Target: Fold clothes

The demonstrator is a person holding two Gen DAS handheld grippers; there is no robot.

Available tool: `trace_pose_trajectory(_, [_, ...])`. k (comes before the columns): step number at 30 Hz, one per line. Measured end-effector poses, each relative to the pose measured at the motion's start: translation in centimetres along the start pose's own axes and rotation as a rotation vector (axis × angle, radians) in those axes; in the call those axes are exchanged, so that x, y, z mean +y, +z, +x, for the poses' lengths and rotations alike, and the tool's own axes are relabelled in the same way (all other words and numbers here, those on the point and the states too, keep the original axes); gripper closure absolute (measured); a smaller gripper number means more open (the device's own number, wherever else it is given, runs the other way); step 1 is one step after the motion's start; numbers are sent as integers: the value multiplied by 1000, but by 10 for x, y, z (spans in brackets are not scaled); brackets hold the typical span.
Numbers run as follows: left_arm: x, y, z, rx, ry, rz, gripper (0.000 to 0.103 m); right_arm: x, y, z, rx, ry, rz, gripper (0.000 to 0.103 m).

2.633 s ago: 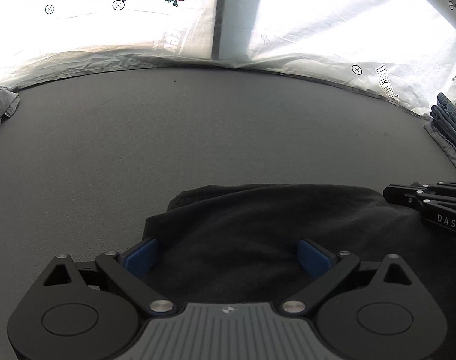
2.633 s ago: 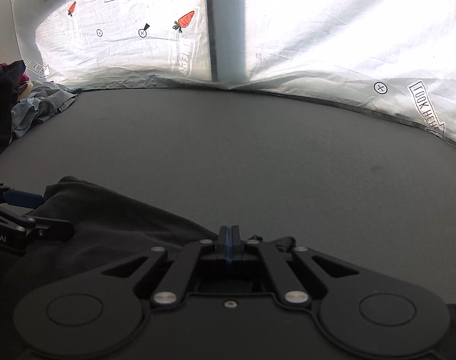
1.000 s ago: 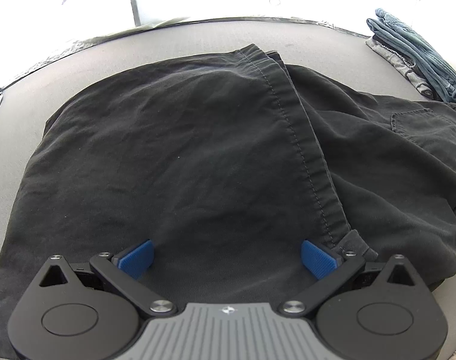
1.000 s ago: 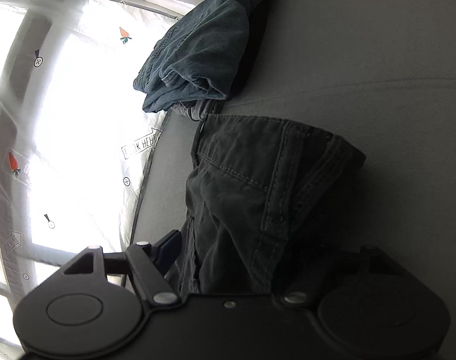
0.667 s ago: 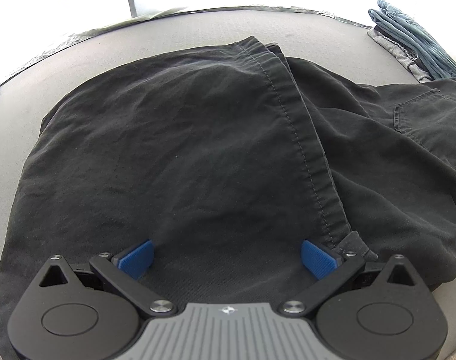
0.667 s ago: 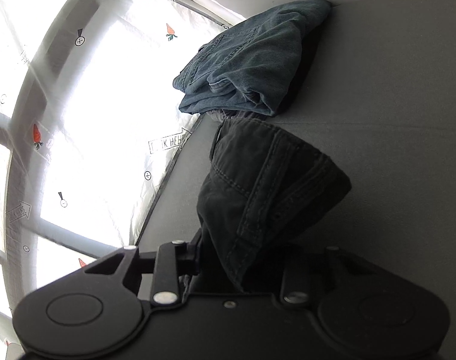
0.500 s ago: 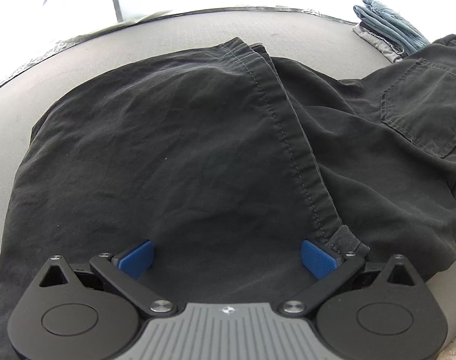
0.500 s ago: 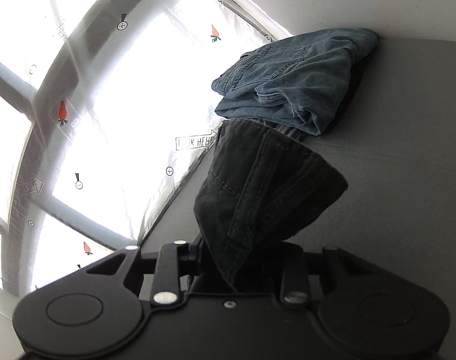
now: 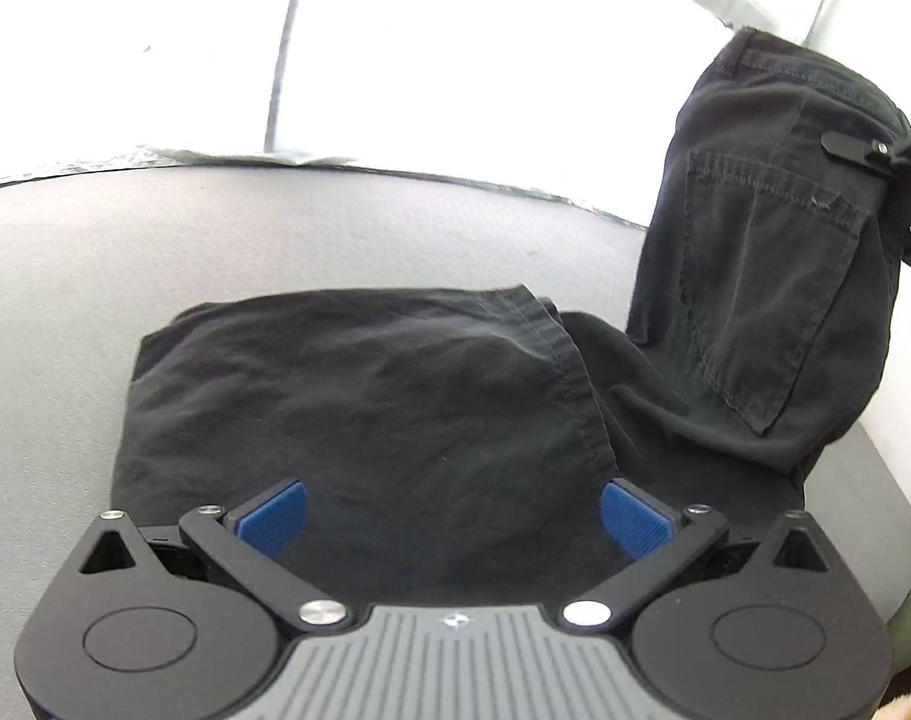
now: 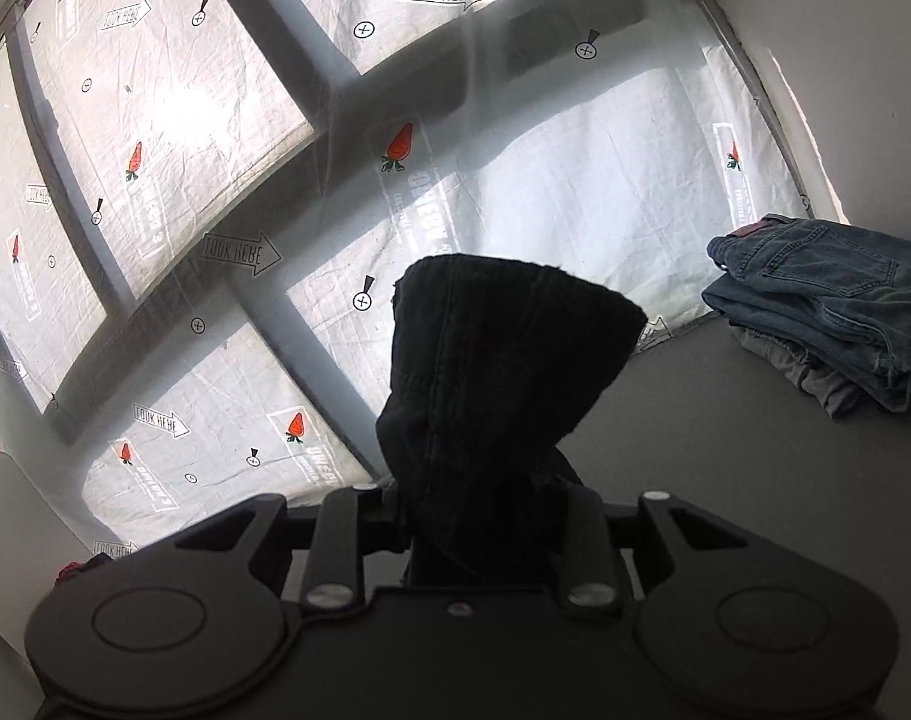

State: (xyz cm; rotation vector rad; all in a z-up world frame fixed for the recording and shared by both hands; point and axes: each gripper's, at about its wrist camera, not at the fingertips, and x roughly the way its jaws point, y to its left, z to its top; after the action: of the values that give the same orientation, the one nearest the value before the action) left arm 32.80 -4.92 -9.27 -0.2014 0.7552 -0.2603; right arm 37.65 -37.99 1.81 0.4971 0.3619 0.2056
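Grey matte table surface (image 9: 155, 252): spanned both views, its far edge meeting the backdrop.

White translucent sheet (image 10: 575, 168) printed with orange carrots, crosshair marks and "LOOK HERE" arrows: hung behind the table, backlit, with dark window bars showing through it.

Black cotton trousers with stitched seams and a patch back pocket (image 9: 395, 408): the task garment. One part lay flat and wrinkled on the table, directly ahead of the left gripper. The pocketed part (image 9: 773, 276) was lifted upright off the surface at the right of the left wrist view, its lower edge joining the flat part.

Folded blue denim jeans (image 10: 839, 294): rested at the table's far right edge on top of a grey folded garment (image 10: 815, 372), well apart from the trousers.

Left gripper with black arms and blue ribbed pads (image 9: 453, 513): fingers spread wide, holding nothing, poised over the near edge of the flat part of the trousers; whether the pads touched the cloth could not be told.

Right gripper, black (image 10: 485, 516): fingers closed tight on a bunched fold of the trousers (image 10: 497, 372), which stood up between them like a hood against the sheet.
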Motion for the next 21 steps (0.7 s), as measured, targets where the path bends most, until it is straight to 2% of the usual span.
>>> trace_pose_trajectory(2, [35, 12, -22, -79, 61, -99, 0, 36, -9, 11, 14, 25, -76, 73])
trace_pose_trajectory(4, [68, 16, -39, -121, 127, -179, 0, 76, -25, 25, 46, 53, -175, 73])
trace_pose_trajectory(5, [85, 17, -46, -130, 161, -214, 0, 96, -37, 34, 77, 61, -243, 72])
trace_pose_trajectory(6, [102, 18, -53, -139, 195, -249, 0, 116, -53, 45, 121, 74, -317, 66])
trace_pose_trajectory(7, [118, 17, -59, -144, 228, -280, 0, 135, -73, 57, 190, 105, -393, 59])
trace_pose_trajectory(8, [131, 14, -63, -137, 261, -296, 0, 153, -97, 67, 283, 145, -461, 40])
trace_pose_trajectory(9, [142, 11, -67, -126, 295, -304, 0, 172, -123, 75, 383, 184, -526, 31])
trace_pose_trajectory(10, [153, 8, -71, -116, 328, -313, 0, 186, -149, 80, 481, 216, -572, 31])
trace_pose_trajectory(12, [169, 0, -79, -98, 378, -321, 0, 203, -189, 85, 667, 288, -616, 45])
trace_pose_trajectory(13, [172, -2, -82, -92, 385, -324, 0, 204, -192, 83, 682, 294, -617, 48])
trace_pose_trajectory(15, [173, -6, -80, -82, 372, -336, 0, 203, -190, 77, 655, 277, -608, 43])
trace_pose_trajectory(18, [165, -8, -72, -70, 317, -349, 0, 180, -177, 79, 611, 167, -505, 41])
trace_pose_trajectory(21, [144, -8, -55, -46, 247, -333, 0, 135, -165, 84, 590, 34, -357, 39])
